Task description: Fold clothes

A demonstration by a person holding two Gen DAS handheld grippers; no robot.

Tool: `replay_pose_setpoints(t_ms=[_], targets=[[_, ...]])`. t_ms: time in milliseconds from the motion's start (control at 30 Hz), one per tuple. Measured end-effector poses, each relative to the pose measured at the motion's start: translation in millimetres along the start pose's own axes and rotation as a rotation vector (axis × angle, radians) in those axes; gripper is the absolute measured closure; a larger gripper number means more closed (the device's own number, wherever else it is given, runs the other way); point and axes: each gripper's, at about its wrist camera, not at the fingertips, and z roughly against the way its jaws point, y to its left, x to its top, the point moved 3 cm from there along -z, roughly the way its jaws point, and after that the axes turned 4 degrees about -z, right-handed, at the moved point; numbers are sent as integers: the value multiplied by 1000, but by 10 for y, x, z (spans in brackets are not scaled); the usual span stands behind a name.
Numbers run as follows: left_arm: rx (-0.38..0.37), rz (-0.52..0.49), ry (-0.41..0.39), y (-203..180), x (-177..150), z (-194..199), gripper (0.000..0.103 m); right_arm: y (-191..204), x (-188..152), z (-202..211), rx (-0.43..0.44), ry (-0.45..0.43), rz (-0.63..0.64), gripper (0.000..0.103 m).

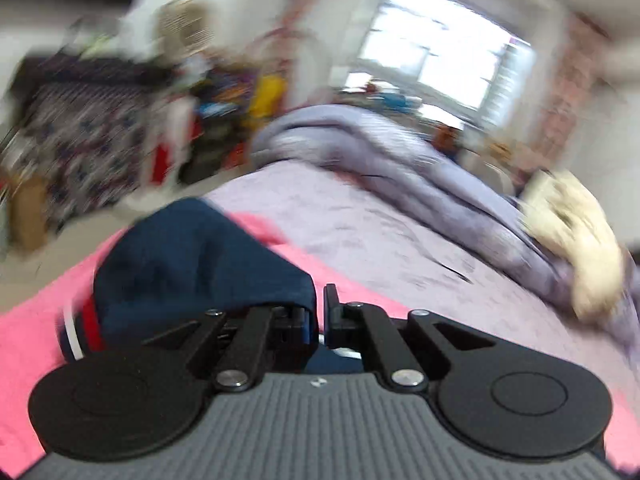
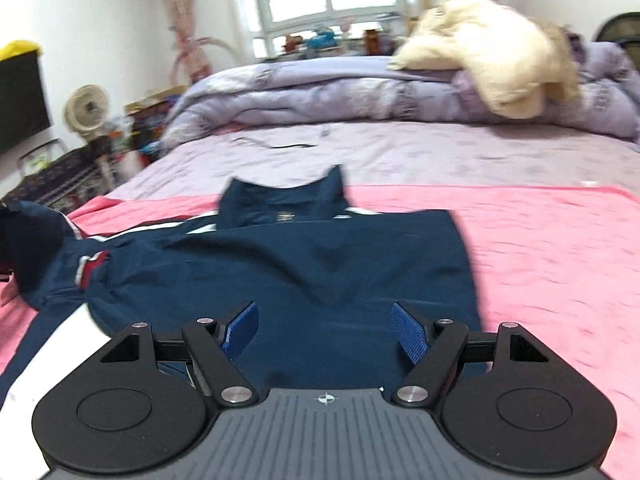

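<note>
Currently the navy jacket (image 2: pixel 312 264) lies on a pink blanket (image 2: pixel 540 248) spread over the bed (image 2: pixel 400 152), collar pointing away toward the rolled lilac quilt (image 2: pixel 320 92). Its right side ends in a straight edge, which suggests that side is already turned inward; the side toward the left runs out in a loose, bunched sleeve with red and white trim.

Left gripper (image 1: pixel 316 316): fingers drawn nearly together, with navy cloth pinched between them. The fabric rises in a hump just ahead of the fingers, so the held part appears lifted off the blanket. This grip serves to carry the loose portion across the body of the garment. The view is smeared, consistent with fast motion.

Right gripper (image 2: pixel 324 330): fingers spread wide, blue pads facing each other, nothing between them. It hovers low over the near hem, placed where it could pin or take the cloth.

Judgement: the garment is part-way folded, one side squared and the other in hand. A cream garment (image 2: pixel 492 52) rests on the quilt, well apart from the work area
</note>
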Motion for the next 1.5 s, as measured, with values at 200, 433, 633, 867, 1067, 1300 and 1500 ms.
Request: replay_pose_setpoints(t_ms=[200,433,633,867,1067,1300,1500], targets=[[-331,-320,177,-1948,-514,-197,65,-385,-78,379,-69,-14,-68,20],[-219,-603,487,-2905,-1672,-438,39,-666,-158,580,-97,-1,-85,16],[-259,-639,435,-2755,-1639,53,20,-327,74,360,22,-28,20,16],[-226,-283,326,-1550,-1354,843,7,987,69,-99,183,-42,329,16],[20,-138,434,-783,-1615,883,13,2306,-217,-624,254,-5,632,16],[36,-178,420,-750,-1759,931,9,2067,-13,-647,135,-38,424,81],[50,-224,402,-812,-1841,897,7,889,349,-265,-193,-137,125,82]])
